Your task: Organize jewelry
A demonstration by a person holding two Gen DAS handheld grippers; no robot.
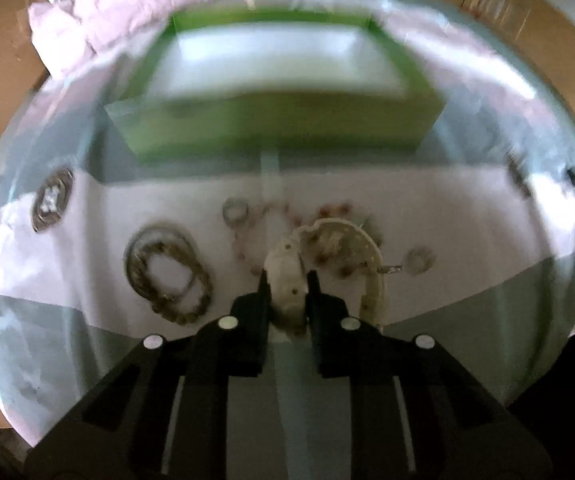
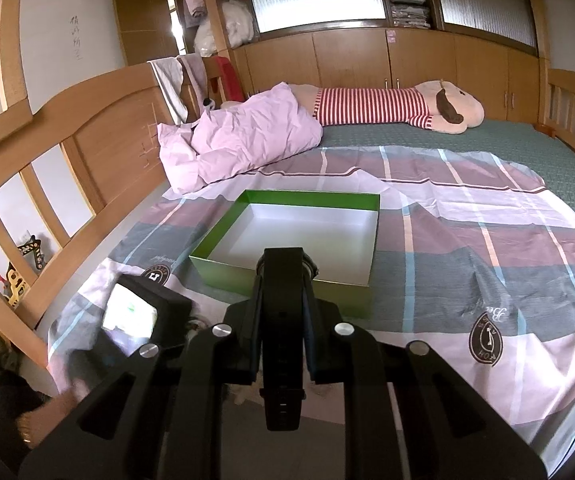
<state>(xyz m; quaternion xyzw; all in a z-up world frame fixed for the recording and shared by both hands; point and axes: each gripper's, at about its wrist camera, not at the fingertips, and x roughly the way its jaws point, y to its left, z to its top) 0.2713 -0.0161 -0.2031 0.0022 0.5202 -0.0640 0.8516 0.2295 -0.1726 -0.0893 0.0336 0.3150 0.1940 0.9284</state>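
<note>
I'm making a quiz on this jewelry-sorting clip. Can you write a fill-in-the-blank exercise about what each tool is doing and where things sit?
1. The right tool is shut on a black ____.
2. The box on the bedsheet has walls colored ____ and a white inside.
3. The left tool is shut on a cream-colored ____.
4. The inside of the box holds ____ jewelry.

Missing words: watch; green; bracelet; no

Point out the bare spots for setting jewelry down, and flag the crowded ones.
The white floor of the green box looks bare. Open bedsheet lies right of the box. It is crowded in front of the box, around the left gripper: beaded bracelets, a small ring and loose beads.
</note>
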